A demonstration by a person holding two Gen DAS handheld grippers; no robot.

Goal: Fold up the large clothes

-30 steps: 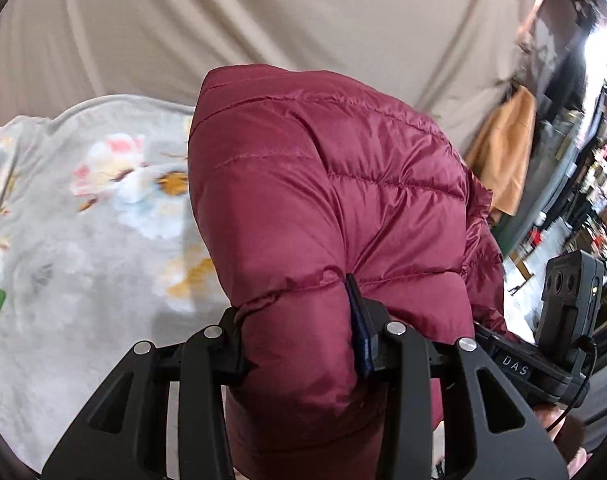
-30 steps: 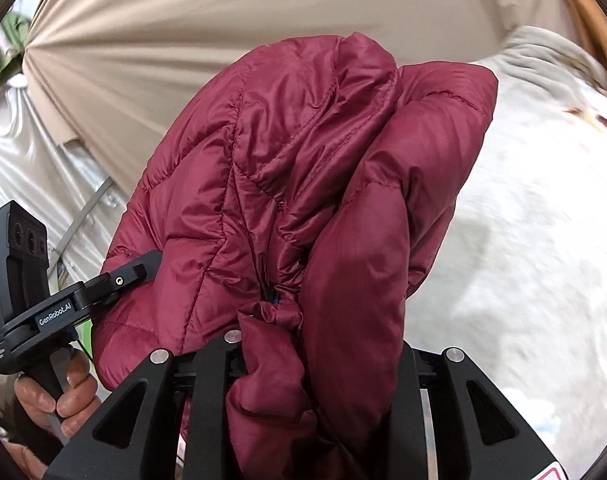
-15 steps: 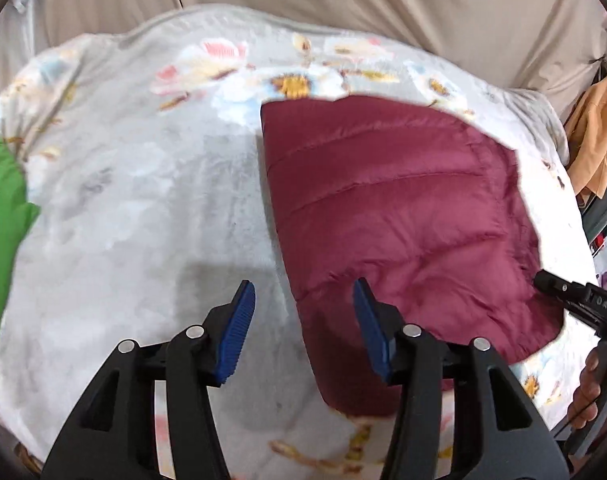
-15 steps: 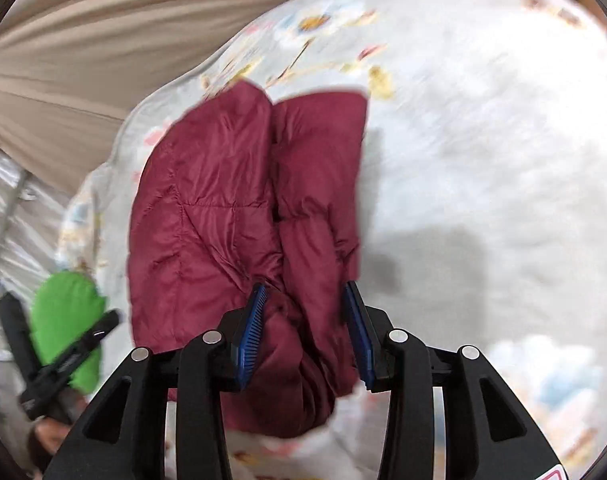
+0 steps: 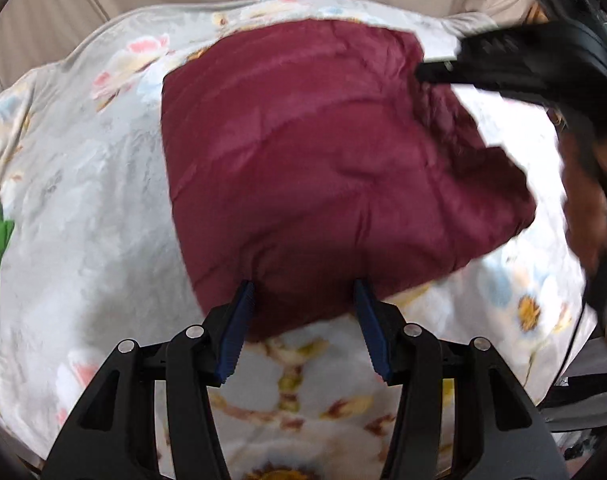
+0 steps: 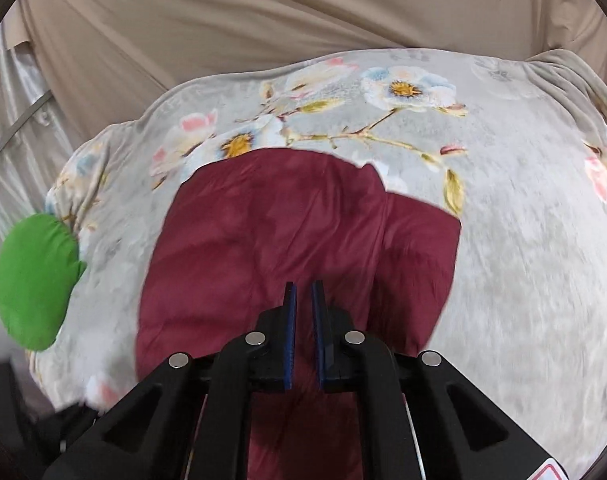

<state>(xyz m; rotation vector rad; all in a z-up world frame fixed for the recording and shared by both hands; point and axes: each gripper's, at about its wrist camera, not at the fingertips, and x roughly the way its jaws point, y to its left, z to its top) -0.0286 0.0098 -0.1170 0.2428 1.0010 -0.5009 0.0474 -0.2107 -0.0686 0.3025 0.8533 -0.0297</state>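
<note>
Jacket (image 5: 303, 168), maroon and quilted, lies folded on the floral blanket (image 5: 83, 208). The left gripper (image 5: 303, 292) stands wide open at its near edge, gripping nothing. The right gripper (image 6: 304, 292) hovers over it, jaws nearly closed with a narrow empty gap.

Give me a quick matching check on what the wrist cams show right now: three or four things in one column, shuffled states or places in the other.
Things:
1. left gripper
2. right gripper
3. maroon puffer jacket
4. green cloth

States or places:
A. at the blanket's left edge
B. jaws nearly closed, thin gap, nothing between them
C. lying folded on the floral blanket
D. jaws wide open at the jacket's near edge

Pairs: 1-D, 2-B, 3-C, 4-A
</note>
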